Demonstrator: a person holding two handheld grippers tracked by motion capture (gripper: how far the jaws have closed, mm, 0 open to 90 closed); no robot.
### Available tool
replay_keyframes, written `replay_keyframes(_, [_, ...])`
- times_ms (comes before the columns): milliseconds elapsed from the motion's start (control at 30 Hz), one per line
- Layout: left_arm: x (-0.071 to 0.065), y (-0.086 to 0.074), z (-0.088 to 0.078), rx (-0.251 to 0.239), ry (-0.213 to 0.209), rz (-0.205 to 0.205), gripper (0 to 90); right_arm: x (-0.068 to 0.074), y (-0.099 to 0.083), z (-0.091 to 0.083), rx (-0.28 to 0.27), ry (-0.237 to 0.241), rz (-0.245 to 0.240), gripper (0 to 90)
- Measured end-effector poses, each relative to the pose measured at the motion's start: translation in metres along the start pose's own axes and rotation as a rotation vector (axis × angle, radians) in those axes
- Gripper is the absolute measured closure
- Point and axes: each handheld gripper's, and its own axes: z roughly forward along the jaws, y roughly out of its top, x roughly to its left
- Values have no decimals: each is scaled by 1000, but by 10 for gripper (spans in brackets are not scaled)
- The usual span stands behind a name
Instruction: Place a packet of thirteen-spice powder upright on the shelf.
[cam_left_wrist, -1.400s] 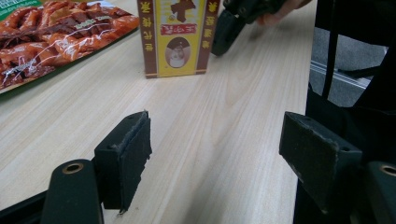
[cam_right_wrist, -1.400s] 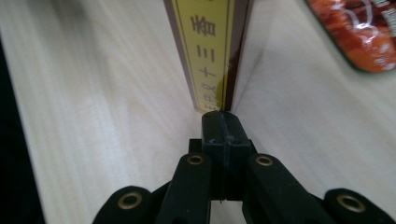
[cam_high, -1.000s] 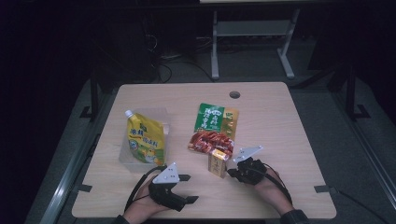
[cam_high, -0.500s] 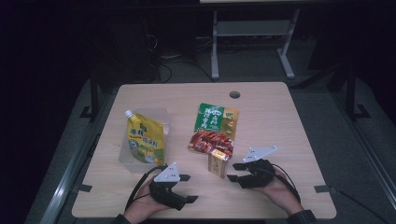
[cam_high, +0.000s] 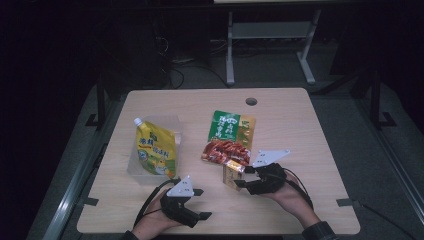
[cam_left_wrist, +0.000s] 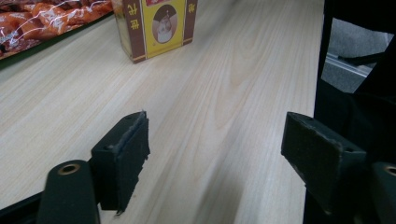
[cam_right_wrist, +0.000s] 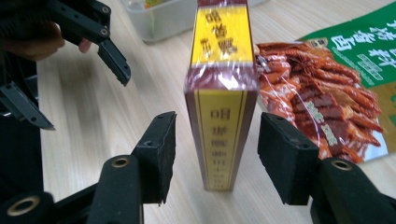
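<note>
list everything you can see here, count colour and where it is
small box: 1, maroon and yellow, upright near the table's front, between the right gripper's jaws with a gap on each side
snack packet: 1, green top with red-orange food, flat at mid table, just behind the box
spouted pouch: 1, yellow with a white cap, in the clear tub at the left
clear tub: 1, see-through, left half of the table
table: 1, light wood, with a round hole near the far edge
left gripper: 1, black, front left, jaws wide apart over bare wood
right gripper: 1, black, front right, open around the box
</note>
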Motion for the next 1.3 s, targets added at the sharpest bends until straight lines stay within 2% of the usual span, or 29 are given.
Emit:
replay_keyframes(200, [1,-3,-3,21,12,-15,182,0,7,2,0,-8,-14,520])
replay_keyframes(233, [0,-4,-4,23,17,-22,182,0,9,1,-13,-21,-21,575])
replay_keyframes(300, [0,-5,-9,16,38,-9,182,-1,9,-1,-21,-29,-27,620])
replay_keyframes(367, [1,-6,-11,4,54,-18,181,-1,10,-3,-31,-38,-26,655])
replay_keyframes(467, [2,-8,-15,-1,57,-37,182,-2,12,-4,-35,-45,-34,667])
replay_keyframes(633, [0,-12,-21,16,72,-37,182,-4,15,-6,-26,-47,-41,670])
replay_keyframes(767, [-2,-13,-25,-12,72,-48,178,-7,25,-7,-39,-43,-54,672])
replay_keyframes(900, [-2,-13,-26,-14,68,-40,173,-11,38,-4,-54,-15,-69,673])
replay_keyframes(967, [-1,-12,-27,-3,68,-52,173,-14,44,-1,-60,3,-78,674])
replay_keyframes(1100, [-1,-12,-29,-32,60,-85,171,-20,59,5,-68,13,-105,674])
replay_keyframes(1233, [-1,-11,-28,-43,55,-80,169,-24,77,12,-83,32,-121,674])
replay_keyframes(1300, [-1,-11,-27,-39,50,-80,169,-26,87,15,-88,59,-134,675])
